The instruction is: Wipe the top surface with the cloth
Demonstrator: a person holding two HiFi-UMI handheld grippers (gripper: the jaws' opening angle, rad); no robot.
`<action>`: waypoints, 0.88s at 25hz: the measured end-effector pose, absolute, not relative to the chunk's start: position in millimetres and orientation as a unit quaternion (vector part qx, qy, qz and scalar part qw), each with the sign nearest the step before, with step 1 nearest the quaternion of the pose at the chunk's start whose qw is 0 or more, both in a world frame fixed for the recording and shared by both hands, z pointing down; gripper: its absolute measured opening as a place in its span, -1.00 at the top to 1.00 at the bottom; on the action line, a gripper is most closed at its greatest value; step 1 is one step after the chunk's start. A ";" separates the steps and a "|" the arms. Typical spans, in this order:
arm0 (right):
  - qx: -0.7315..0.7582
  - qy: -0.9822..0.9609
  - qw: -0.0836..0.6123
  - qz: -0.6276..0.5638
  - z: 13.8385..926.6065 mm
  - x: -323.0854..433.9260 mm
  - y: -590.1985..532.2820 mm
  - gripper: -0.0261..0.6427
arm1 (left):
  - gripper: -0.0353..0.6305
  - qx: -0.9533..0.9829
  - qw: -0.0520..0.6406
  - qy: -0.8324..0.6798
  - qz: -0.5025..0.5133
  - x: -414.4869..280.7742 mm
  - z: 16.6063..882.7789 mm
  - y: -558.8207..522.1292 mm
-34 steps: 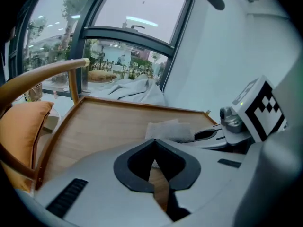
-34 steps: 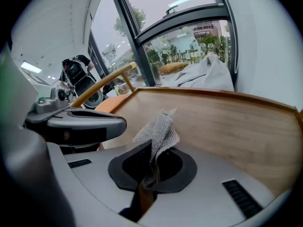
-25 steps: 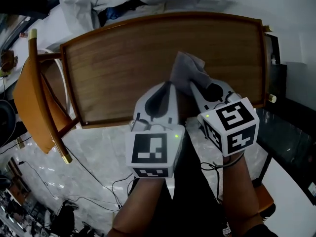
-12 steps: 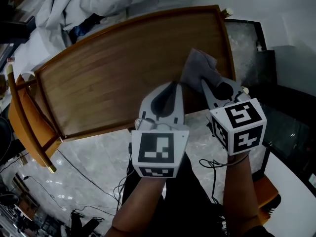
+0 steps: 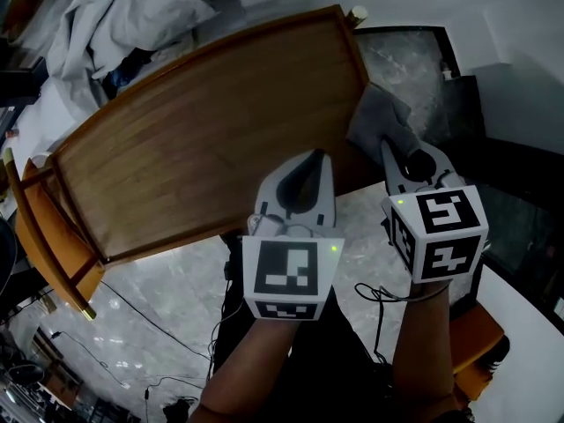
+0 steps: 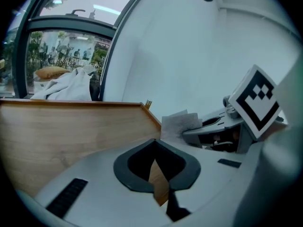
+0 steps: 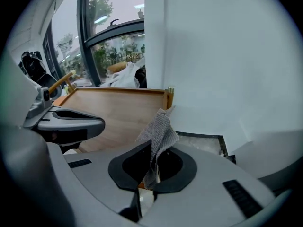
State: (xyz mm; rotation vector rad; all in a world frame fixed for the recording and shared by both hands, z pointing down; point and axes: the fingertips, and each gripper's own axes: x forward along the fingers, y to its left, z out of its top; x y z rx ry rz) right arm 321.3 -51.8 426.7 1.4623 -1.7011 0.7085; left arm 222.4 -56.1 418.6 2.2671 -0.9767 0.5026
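Observation:
The brown wooden table top (image 5: 194, 148) runs slantwise through the head view. A grey cloth (image 5: 379, 117) hangs pinched in my right gripper (image 5: 389, 146), which is shut on it just past the table's right end, over the dark surface beside it. In the right gripper view the cloth (image 7: 159, 131) sticks up from between the jaws, with the table top (image 7: 123, 110) to the left. My left gripper (image 5: 310, 157) is shut and holds nothing, at the table's near edge close to its right corner. Wood (image 6: 71, 126) fills the left of the left gripper view.
An orange chair (image 5: 44, 236) stands at the table's left end. Crumpled white fabric (image 5: 115, 16) lies beyond the far edge. A dark stone-like surface (image 5: 414, 60) adjoins the right end. Cables (image 5: 159, 324) trail on the marble floor. A white wall (image 7: 213, 56) rises behind.
My right gripper has carried the cloth rightward across the table top and off its right end. The left gripper has kept alongside, and the table has shifted left in the head view.

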 end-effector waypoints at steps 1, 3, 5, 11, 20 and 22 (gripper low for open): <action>0.577 -0.666 0.386 0.274 424.9 326.6 -51.3 0.83 | 0.86 0.858 0.305 -0.367 0.191 223.8 418.7 -55.0; 0.581 -0.665 0.388 0.264 420.1 333.8 -51.5 0.83 | 0.86 0.858 0.305 -0.367 0.192 223.8 420.4 -53.1; 0.581 -0.670 0.388 0.252 414.5 333.2 -52.9 0.83 | 0.86 0.854 0.309 -0.371 0.193 219.5 424.1 -52.3; 0.537 -0.741 0.324 0.239 391.2 262.9 -61.7 0.83 | 0.86 0.834 0.313 -0.418 0.177 168.6 419.7 -59.2; 0.347 -0.869 0.222 0.274 396.4 14.2 -50.8 0.83 | 0.86 0.760 0.312 -0.549 0.152 -36.9 392.7 -31.4; 0.300 -0.887 0.211 0.280 399.4 -46.8 -40.0 0.83 | 0.86 0.741 0.308 -0.579 0.146 -84.2 386.6 -21.0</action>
